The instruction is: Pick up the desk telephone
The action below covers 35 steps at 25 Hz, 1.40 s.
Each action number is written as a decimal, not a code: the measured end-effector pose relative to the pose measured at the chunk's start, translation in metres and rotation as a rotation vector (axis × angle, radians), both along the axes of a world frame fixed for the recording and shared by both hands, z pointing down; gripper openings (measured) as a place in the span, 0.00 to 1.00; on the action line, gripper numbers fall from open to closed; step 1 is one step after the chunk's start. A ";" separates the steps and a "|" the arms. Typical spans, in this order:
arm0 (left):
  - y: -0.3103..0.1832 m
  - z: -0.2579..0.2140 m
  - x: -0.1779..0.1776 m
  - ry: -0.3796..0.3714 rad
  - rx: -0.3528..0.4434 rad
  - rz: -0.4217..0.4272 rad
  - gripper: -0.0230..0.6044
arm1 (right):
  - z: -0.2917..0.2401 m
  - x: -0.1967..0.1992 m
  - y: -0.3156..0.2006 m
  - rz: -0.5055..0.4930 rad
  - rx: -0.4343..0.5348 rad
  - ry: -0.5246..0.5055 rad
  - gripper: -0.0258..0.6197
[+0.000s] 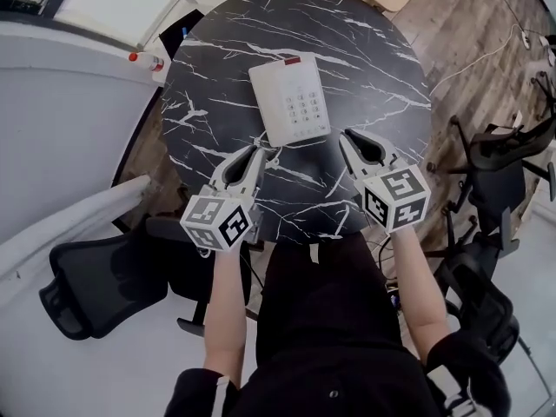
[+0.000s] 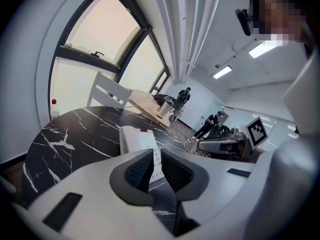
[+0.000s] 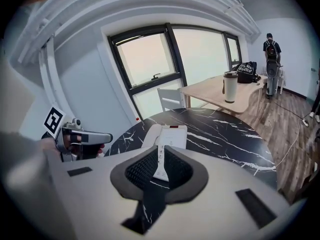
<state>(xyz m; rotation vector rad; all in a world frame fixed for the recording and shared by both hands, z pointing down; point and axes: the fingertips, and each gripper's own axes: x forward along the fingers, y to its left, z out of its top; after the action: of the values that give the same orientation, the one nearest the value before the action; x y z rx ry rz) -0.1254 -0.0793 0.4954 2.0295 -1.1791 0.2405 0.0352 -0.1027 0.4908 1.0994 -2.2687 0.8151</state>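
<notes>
The white desk telephone [image 1: 291,101] lies flat on the round black marble table [image 1: 373,68], keypad up, with a red strip at its far end. My left gripper [image 1: 257,152] hovers just off the phone's near left corner, and my right gripper [image 1: 350,136] just off its near right corner. Neither touches the phone. In the left gripper view the jaws [image 2: 157,158] stand close together with nothing between them, the telephone [image 2: 134,139] just beyond. The right gripper view shows the same: jaws [image 3: 161,158] together and empty, the telephone [image 3: 171,135] ahead.
A black office chair [image 1: 91,287] stands at the lower left and more chairs [image 1: 491,168] at the right. A red-capped bottle [image 1: 146,59] sits past the table's left edge. A wooden table [image 3: 220,93] with a tall cup [image 3: 229,86] lies beyond. A cable [image 1: 478,59] runs across the floor.
</notes>
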 end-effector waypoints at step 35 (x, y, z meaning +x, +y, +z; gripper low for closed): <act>-0.059 0.114 0.004 0.111 -0.203 -0.010 0.43 | 0.142 -0.026 -0.060 -0.064 -0.229 0.063 0.30</act>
<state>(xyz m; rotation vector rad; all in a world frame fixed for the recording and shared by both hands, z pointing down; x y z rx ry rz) -0.1215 -0.1382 0.6092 1.8353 -1.0521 0.2295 0.0096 -0.1630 0.6328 0.9298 -2.0873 0.9721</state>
